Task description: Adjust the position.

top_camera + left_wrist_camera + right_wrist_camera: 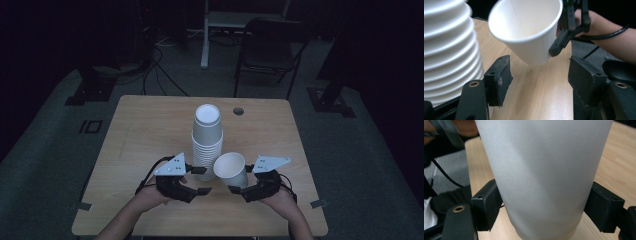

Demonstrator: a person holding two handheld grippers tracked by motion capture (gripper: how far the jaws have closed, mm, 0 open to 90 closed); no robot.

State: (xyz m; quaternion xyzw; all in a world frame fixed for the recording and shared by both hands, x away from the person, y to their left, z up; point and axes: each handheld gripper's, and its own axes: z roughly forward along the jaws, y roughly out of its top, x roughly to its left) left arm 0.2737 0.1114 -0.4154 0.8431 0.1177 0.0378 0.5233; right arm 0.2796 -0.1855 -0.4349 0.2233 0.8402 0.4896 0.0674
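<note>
White paper is the story here: a single paper cup [231,170] sits clamped near its base between the jaws of the right gripper [239,190], tipped so its open mouth leans up and toward the tall cup stack [206,142] on the wooden table [150,130]. The cup hangs just to the right of that stack, close to its lower rings but apart from them. On the stack's other side, near its foot, the left gripper [204,190] stands released, jaws spread with nothing between them. The cup's long axis runs from the right jaws slantwise toward the stack, so the right hand plainly owns the next move.
</note>
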